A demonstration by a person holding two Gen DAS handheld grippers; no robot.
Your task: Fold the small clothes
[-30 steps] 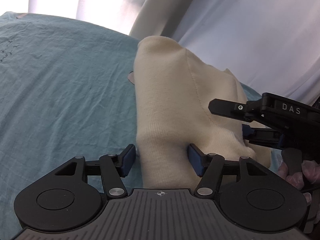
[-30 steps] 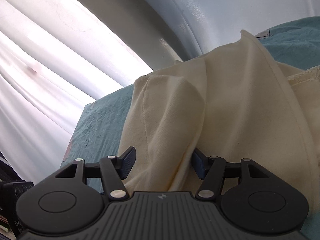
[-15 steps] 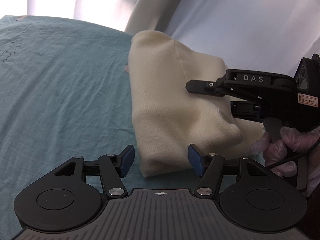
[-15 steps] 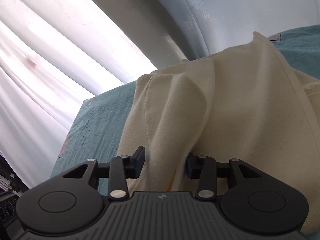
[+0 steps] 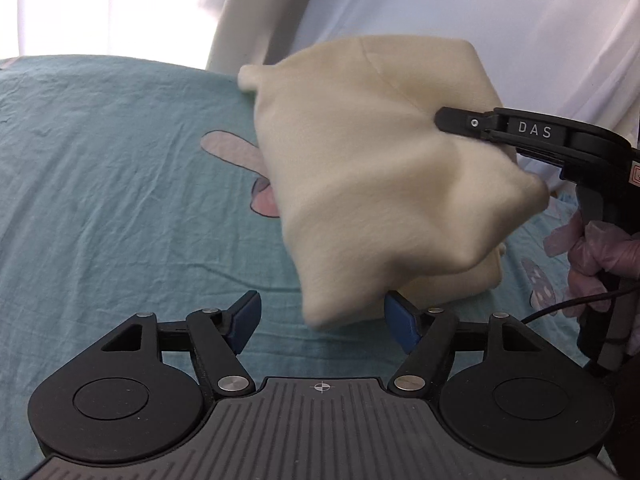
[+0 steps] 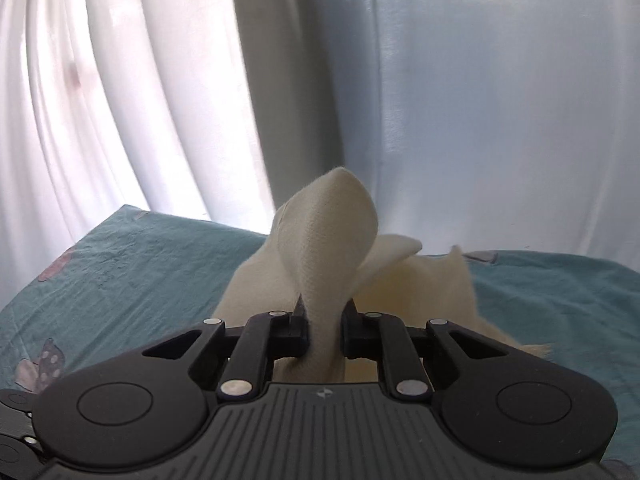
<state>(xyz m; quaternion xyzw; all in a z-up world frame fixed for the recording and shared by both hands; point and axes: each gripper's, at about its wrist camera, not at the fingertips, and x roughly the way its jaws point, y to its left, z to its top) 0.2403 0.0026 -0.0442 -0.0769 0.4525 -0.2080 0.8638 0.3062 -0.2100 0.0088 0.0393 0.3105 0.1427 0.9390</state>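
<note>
We have the right gripper (image 6: 323,334) clamped on a bunched fold of the small cream knit garment (image 5: 372,176), its jaws having just closed on the cloth, which hangs lifted above the wrinkled teal bedsheet (image 5: 120,184). Our left gripper (image 5: 320,320) stands apart, jaws just widened, the garment's lower edge between them unpinched. We should pinch that hanging corner next, then spread evenly. The right gripper's side reads "DAS".

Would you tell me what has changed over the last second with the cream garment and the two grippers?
The right gripper has just closed on the cream garment and lifted it off the teal sheet. The left gripper has just opened wider, holding nothing. The sheet stayed put.
</note>
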